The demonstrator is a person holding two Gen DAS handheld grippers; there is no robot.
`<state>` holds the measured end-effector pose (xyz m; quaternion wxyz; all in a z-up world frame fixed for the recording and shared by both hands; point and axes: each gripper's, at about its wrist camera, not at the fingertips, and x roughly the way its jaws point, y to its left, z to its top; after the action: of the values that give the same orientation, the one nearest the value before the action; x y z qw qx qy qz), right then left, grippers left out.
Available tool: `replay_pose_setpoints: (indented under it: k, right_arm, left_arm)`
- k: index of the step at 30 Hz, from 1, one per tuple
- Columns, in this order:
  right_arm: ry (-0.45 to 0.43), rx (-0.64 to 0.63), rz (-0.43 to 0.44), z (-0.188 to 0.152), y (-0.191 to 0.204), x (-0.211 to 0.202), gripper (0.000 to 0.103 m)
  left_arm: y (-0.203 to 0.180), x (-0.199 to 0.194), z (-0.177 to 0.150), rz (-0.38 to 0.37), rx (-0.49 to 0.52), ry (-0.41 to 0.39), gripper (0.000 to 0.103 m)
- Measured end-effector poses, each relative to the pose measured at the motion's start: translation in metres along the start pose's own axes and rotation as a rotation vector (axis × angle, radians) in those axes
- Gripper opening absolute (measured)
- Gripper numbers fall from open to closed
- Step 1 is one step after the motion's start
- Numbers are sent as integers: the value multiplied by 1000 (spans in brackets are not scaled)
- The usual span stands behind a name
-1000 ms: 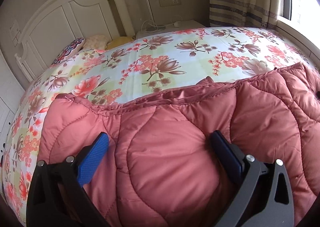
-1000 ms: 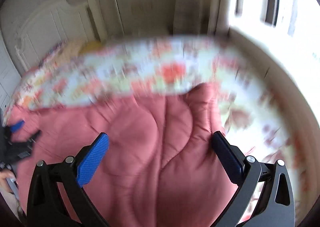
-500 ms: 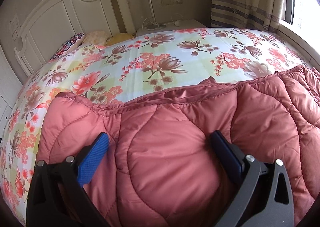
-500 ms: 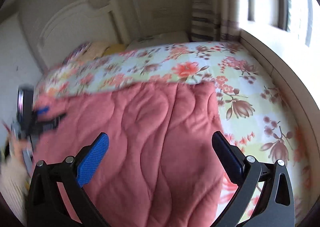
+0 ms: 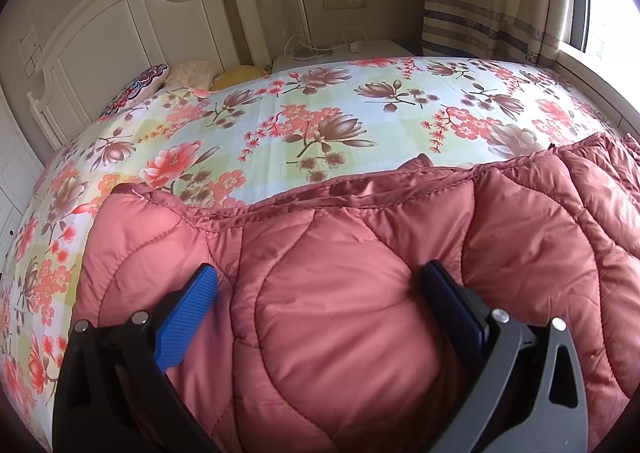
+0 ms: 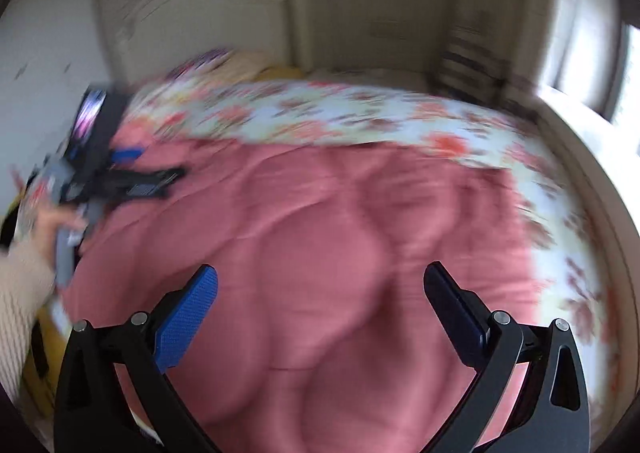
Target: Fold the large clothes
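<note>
The quilted pink jacket (image 5: 340,313) lies spread over the near half of the floral bedsheet (image 5: 320,125). My left tongs (image 5: 320,293) are spread wide, a puffed fold bulging between the fingers. My right tongs (image 6: 320,289) hang apart above it; that view is blurred.
</note>
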<state>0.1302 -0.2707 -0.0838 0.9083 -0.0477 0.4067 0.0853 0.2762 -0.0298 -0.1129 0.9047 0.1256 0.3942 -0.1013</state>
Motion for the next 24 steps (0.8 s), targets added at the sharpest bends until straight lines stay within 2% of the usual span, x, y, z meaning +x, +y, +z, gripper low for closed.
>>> replay_pose_setpoints:
  k: [2, 5, 6, 8, 10, 12, 14, 19, 24]
  right_arm:
    - [-8, -76, -74, -8, 19, 15, 99]
    - [34, -14, -93, 0, 17, 11, 99]
    - [23, 14, -97, 4, 17, 1, 99]
    - [-55, -7, -50, 7, 30, -21, 99]
    - [-80, -54, -28, 5, 49, -27, 99]
    - [-34, -146, -11, -4, 77, -13, 99]
    - [14, -212, -55, -18, 94, 7, 99]
    - [81, -180, -36, -4, 88, 1, 99]
    - [-17, -159, -142, 33, 71, -6, 99]
  left_arm:
    - [3, 0, 0, -2, -15, 0, 101]
    - [2, 0, 1, -5, -18, 4, 101]
    - [3, 1, 1, -5, -18, 4, 101]
    - [2, 0, 1, -9, -21, 2, 101]
    - [3, 0, 1, -5, -18, 2, 101]
    - [3, 0, 1, -6, -17, 0, 101]
    - [3, -1, 0, -7, -22, -6, 101]
    - [2, 1, 2, -3, -21, 1, 101]
    - [3, 0, 1, -4, -24, -1, 101]
